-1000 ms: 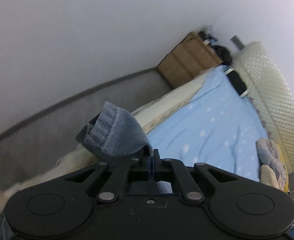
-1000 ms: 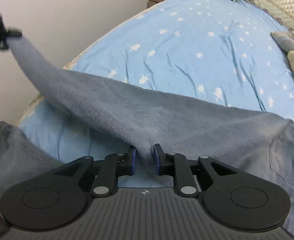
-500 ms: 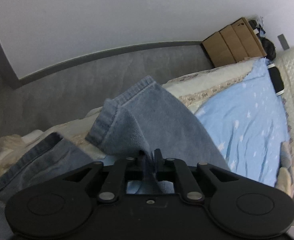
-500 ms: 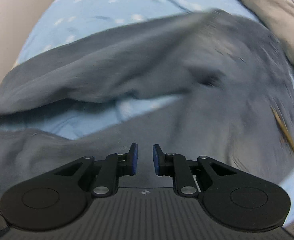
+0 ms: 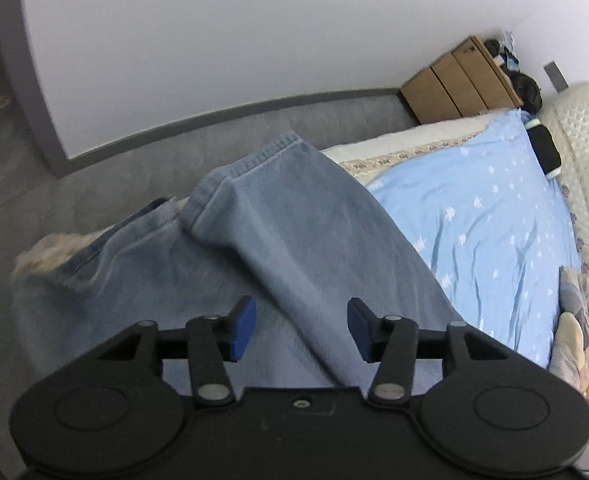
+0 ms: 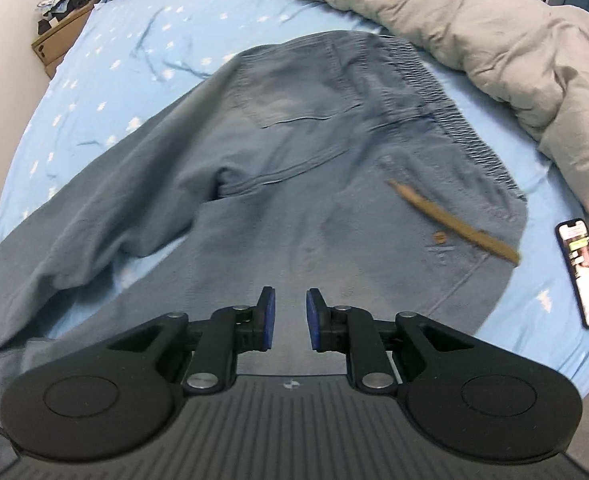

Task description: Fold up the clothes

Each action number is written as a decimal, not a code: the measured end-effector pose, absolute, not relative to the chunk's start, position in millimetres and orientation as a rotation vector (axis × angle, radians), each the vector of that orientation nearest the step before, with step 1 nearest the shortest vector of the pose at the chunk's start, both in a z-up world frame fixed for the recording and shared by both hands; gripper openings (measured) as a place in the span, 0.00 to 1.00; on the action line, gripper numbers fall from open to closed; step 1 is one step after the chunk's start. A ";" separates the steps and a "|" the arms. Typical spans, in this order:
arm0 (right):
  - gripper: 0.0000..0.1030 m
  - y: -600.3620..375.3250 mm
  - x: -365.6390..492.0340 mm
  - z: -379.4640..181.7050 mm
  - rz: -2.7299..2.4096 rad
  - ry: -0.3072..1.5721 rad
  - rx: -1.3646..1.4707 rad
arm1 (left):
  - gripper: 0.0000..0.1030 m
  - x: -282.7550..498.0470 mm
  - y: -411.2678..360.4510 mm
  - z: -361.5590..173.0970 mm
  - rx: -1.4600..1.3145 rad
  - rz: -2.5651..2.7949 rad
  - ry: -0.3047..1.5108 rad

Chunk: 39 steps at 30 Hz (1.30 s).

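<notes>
Blue jeans (image 6: 294,152) lie spread on the light blue starred bedsheet (image 6: 106,64), waistband toward the grey duvet, back pocket up. A brown strip like a tag (image 6: 454,216) lies on them. My right gripper (image 6: 290,318) hovers over the seat area, jaws a little apart and empty. In the left wrist view the two jean legs (image 5: 294,232) lie side by side, hems at the bed's edge. My left gripper (image 5: 300,328) is wide open over the nearer leg, holding nothing.
A grey duvet (image 6: 474,28) is bunched at the right. A phone (image 6: 582,272) lies on the sheet by the jeans. Cardboard boxes (image 5: 458,80) stand by the wall. A dark roll pillow (image 5: 546,150) and padded headboard (image 5: 586,184) are at the bed's far end. Grey floor (image 5: 134,168) lies beside the bed.
My left gripper has opened and let go of the jean leg, which now lies on the bed. My right gripper has released the fabric and swung toward the waistband.
</notes>
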State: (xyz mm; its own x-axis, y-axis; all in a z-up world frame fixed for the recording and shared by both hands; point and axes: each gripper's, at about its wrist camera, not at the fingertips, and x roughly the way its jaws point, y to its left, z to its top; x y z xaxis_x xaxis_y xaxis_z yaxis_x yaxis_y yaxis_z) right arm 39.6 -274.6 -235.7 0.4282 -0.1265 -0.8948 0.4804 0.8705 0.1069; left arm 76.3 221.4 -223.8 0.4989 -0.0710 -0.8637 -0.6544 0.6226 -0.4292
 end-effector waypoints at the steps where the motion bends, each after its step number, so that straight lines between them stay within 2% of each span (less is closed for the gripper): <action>1: 0.16 -282.2 35.6 -235.8 -0.384 1.059 0.369 | 0.52 67.1 214.7 -220.2 -0.847 0.426 0.999; 10: 0.16 -340.9 4.6 -249.1 -0.340 1.043 0.384 | 0.53 -8.5 172.0 -206.0 -0.920 0.604 0.958; 19: 0.19 -396.9 -15.4 -257.8 -0.378 1.086 0.485 | 0.57 -63.5 183.1 -201.8 -1.097 0.759 0.844; 21: 0.25 -411.7 -21.2 -262.2 -0.422 1.099 0.548 | 0.58 -77.5 191.4 -200.9 -1.142 0.802 0.804; 25: 0.52 -437.0 -32.6 -273.0 -0.509 1.079 0.742 | 0.61 -107.6 213.9 -207.5 -1.257 0.884 0.729; 29: 0.65 -462.0 -44.1 -284.0 -0.594 1.046 0.942 | 0.61 -131.2 234.2 -224.3 -1.355 0.944 0.692; 31: 0.67 -465.2 -41.9 -291.6 -0.613 1.048 0.990 | 0.61 -135.4 242.2 -232.4 -1.354 0.957 0.696; 34: 0.67 -459.4 -30.2 -307.1 -0.648 1.110 0.987 | 0.62 -134.1 251.5 -248.8 -1.346 0.958 0.726; 36: 0.63 -455.2 -24.0 -316.0 -0.684 1.148 0.998 | 0.62 -129.6 255.1 -261.6 -1.349 0.939 0.749; 39: 0.50 -451.1 -14.6 -317.5 -0.677 1.138 1.031 | 0.61 -117.6 254.9 -279.6 -1.346 0.880 0.783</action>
State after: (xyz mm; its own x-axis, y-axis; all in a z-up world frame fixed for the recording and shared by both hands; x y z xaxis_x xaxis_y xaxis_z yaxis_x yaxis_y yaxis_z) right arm -14.6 -451.1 -317.5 0.3110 0.0605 -0.9485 0.8622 0.4020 0.3083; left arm -117.6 254.9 -279.6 0.4724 0.0797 -0.8778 -0.8811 0.0172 -0.4727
